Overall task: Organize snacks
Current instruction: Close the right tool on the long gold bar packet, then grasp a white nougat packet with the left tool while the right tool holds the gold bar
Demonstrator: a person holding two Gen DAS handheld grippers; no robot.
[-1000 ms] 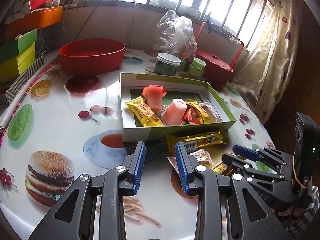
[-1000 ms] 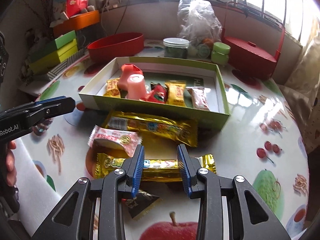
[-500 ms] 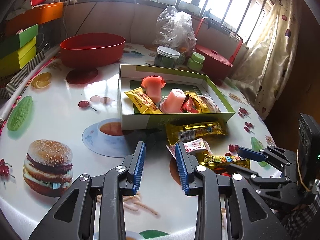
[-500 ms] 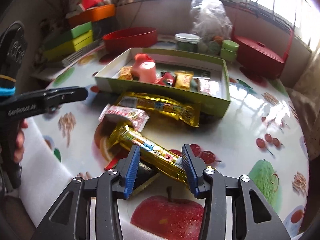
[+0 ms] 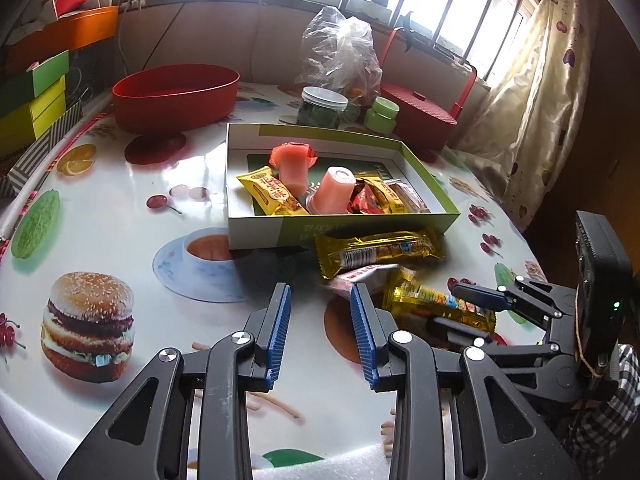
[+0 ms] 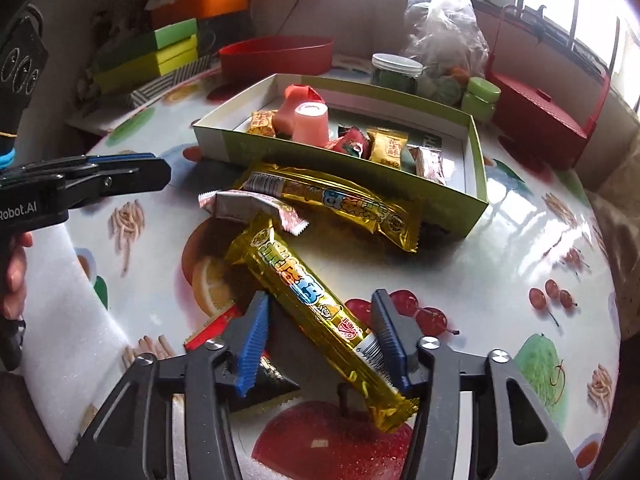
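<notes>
A gold-wrapped snack bar (image 6: 292, 276) lies slanted on the fruit-print table between the fingers of my right gripper (image 6: 320, 300). Those jaws are closing; the right pad touches the bar's barcode end and the left pad stands clear of it. A second gold bar (image 6: 340, 204) and a pink-and-white packet (image 6: 244, 206) lie just in front of the green-and-white box (image 6: 320, 160), which holds several small snacks and two pink jelly cups. My left gripper (image 5: 320, 292) hovers over the table, slightly parted, with nothing between its fingers. The right gripper (image 5: 456, 308) shows at the left wrist view's right edge.
A red packet (image 6: 212, 328) and a black one (image 6: 272, 380) lie under my right fingers. Behind the box stand a red bowl (image 5: 176, 92), a lidded jar (image 5: 322, 106), a plastic bag (image 5: 340, 52) and a red basket (image 5: 416, 116). Green and yellow boxes (image 5: 32, 100) are stacked far left.
The gold bar has swung from lying crosswise to slanting along my right gripper, whose jaws now stand wider than a second ago. The left gripper has stayed in place.
</notes>
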